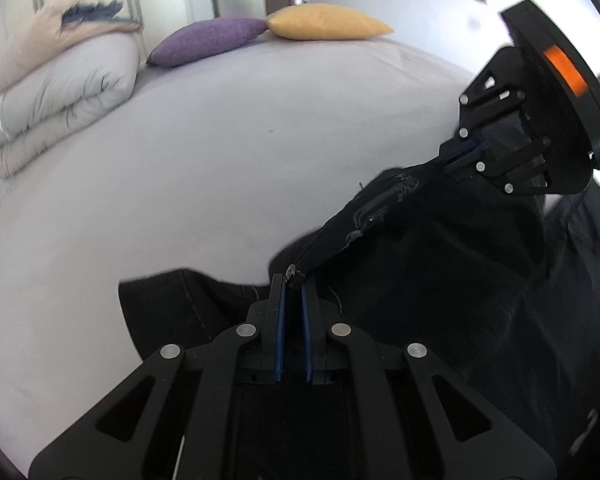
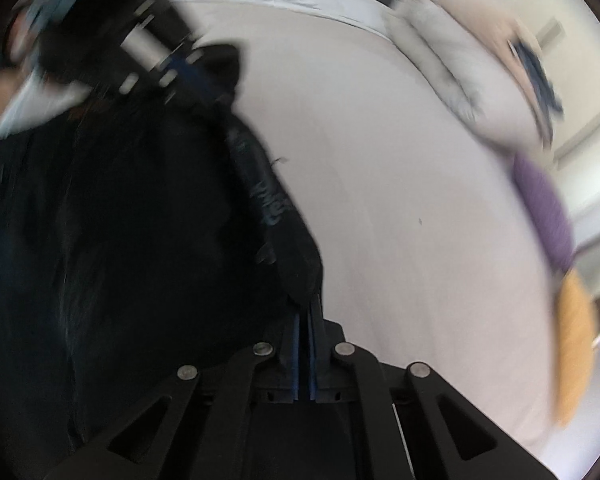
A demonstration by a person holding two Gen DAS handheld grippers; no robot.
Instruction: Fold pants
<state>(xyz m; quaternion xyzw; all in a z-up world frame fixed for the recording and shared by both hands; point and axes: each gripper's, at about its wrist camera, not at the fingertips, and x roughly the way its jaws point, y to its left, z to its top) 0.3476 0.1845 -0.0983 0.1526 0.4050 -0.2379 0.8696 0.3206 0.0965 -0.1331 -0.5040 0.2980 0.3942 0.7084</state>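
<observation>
Black pants [image 1: 440, 264] hang stretched between my two grippers above a pale bed sheet [image 1: 180, 168]. My left gripper [image 1: 294, 280] is shut on one end of the waistband, by the zipper. My right gripper [image 1: 456, 158] shows at the right of the left wrist view, shut on the other end of the waistband. In the right wrist view my right gripper [image 2: 306, 300] pinches the waistband of the pants [image 2: 140, 220], which run up to the left gripper [image 2: 188, 68] at the upper left. That view is blurred.
A folded white and beige duvet [image 1: 56, 88] lies at the far left of the bed. A purple pillow [image 1: 208, 40] and a yellow pillow [image 1: 324, 22] lie at the bed's far end. A door and wardrobe stand behind.
</observation>
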